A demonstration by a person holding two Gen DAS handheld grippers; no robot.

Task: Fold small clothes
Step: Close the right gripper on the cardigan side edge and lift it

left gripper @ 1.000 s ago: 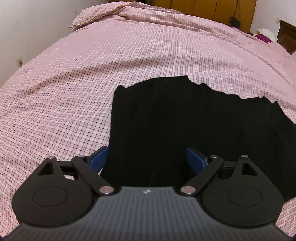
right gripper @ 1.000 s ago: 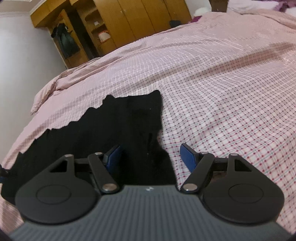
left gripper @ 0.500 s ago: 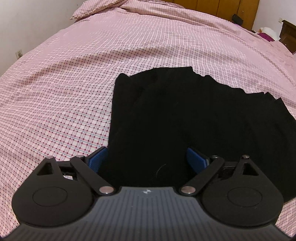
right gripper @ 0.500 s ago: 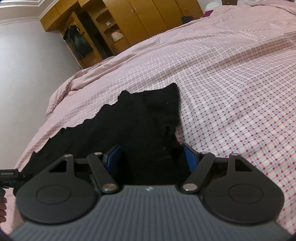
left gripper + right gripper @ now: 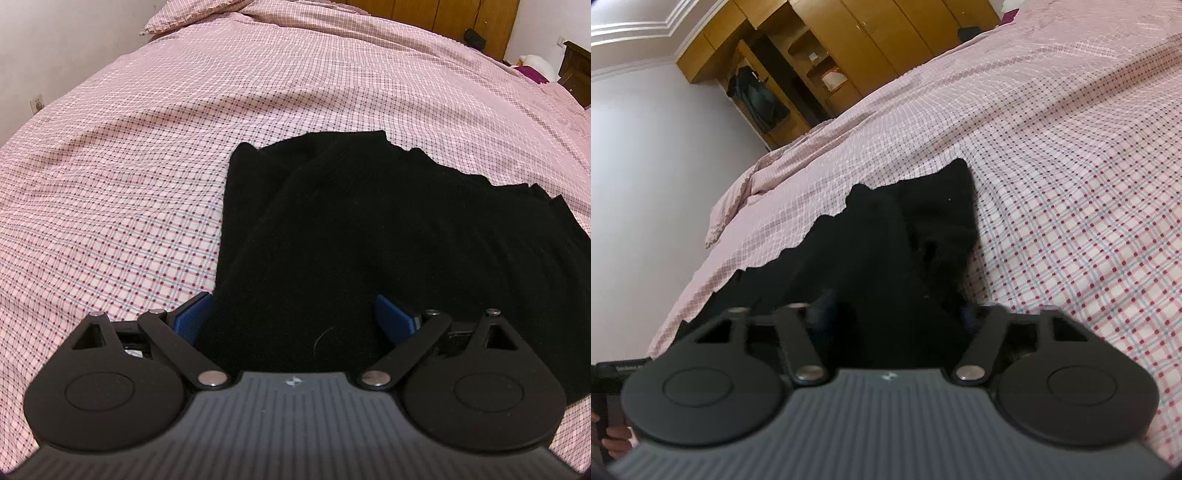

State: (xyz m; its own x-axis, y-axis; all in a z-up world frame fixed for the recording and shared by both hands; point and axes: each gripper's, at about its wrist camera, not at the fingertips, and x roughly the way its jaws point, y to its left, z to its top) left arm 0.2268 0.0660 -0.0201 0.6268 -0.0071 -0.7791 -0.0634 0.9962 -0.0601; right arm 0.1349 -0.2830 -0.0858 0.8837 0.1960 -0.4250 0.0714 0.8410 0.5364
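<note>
Near edge of black garment (image 5: 369, 236) is framed by left hand-held gripper (image 5: 293, 317), jaws wide, nothing pinched. Right hand-held gripper (image 5: 894, 314) has just been closing w/ cloth between; grip can't be confirmed. Garment is spread on pink checked bed (image 5: 129, 184); fold judged barely begun. No containers seen.

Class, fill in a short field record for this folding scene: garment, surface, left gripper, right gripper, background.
garment: black garment, spread out, far edge jagged
surface: pink checked bedspread
left gripper: left gripper open, fabric between its blue pads
right gripper: right gripper, jaws just closing, fabric between them; grip unclear
background: wooden wardrobe, white wall
</note>
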